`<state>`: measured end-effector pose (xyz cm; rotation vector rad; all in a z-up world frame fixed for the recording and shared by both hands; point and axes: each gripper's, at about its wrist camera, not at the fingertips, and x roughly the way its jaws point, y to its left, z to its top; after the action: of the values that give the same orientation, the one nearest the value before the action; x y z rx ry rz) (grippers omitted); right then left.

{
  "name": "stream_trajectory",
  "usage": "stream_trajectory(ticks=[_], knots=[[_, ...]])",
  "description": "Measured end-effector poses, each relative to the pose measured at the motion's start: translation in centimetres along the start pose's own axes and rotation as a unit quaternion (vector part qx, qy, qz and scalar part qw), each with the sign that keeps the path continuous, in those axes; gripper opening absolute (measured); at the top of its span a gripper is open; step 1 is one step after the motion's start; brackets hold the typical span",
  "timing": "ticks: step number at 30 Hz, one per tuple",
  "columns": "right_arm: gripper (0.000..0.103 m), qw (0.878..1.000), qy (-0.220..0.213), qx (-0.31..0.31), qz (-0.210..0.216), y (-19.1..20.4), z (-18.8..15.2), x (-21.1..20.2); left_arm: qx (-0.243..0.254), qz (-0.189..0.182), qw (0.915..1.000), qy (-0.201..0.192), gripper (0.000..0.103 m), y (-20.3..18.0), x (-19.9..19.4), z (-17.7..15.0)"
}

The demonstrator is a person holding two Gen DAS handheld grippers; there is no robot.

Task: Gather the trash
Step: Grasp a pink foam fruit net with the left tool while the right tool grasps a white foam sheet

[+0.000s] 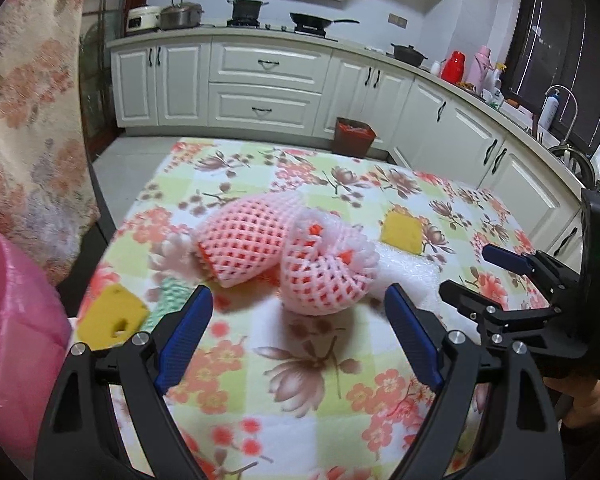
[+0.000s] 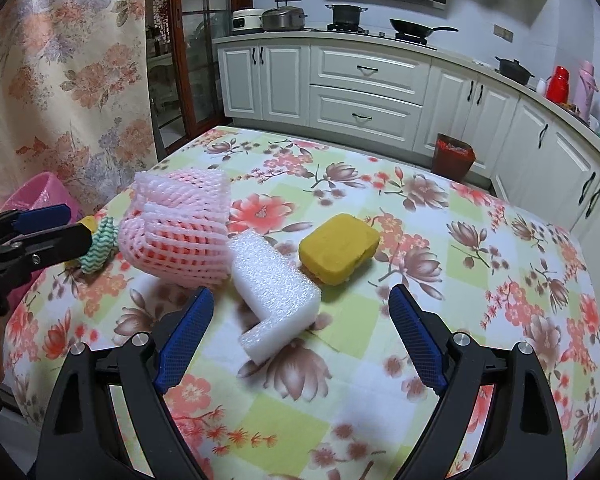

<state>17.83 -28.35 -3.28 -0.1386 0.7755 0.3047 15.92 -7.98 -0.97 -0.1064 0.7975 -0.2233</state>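
Observation:
Two pink foam fruit nets [image 1: 284,248] lie together on the floral tablecloth; they also show in the right wrist view [image 2: 180,228]. A white L-shaped foam block [image 2: 274,292] lies beside them, partly hidden behind the nets in the left wrist view [image 1: 410,276]. My left gripper [image 1: 300,312] is open and empty, just in front of the nets. My right gripper [image 2: 300,312] is open and empty, with the white foam between its fingers' line. A pink-lined bin [image 1: 16,328] stands at the table's left edge.
A yellow sponge [image 2: 338,250] lies right of the foam block. Another yellow sponge [image 1: 110,316] and a green-white cloth [image 2: 98,246] lie left of the nets. A brown waste bin [image 1: 352,136] stands on the floor by the white cabinets. A floral curtain [image 1: 24,100] hangs at left.

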Motion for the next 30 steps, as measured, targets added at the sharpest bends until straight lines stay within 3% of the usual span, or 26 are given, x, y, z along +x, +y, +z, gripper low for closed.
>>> stream_trajectory(ticks=[15,20,24,30], knots=[[0.084,0.998,0.024,-0.055,0.027,0.3,1.1,3.9,-0.019,-0.028,0.9987,0.037,0.085,-0.4,5.0,1.0],[0.065,0.996,0.047,-0.067,0.041,0.7,0.7,5.2,-0.02,-0.032,0.998,0.051,0.083,-0.4,6.2,0.9],[0.053,0.995,0.058,-0.065,0.051,0.8,0.3,5.6,-0.017,-0.034,0.9975,0.06,0.072,-0.5,7.0,0.8],[0.05,0.996,0.061,-0.05,0.05,0.9,0.0,5.2,-0.005,-0.035,0.9975,0.061,0.048,-0.7,6.9,0.8]])
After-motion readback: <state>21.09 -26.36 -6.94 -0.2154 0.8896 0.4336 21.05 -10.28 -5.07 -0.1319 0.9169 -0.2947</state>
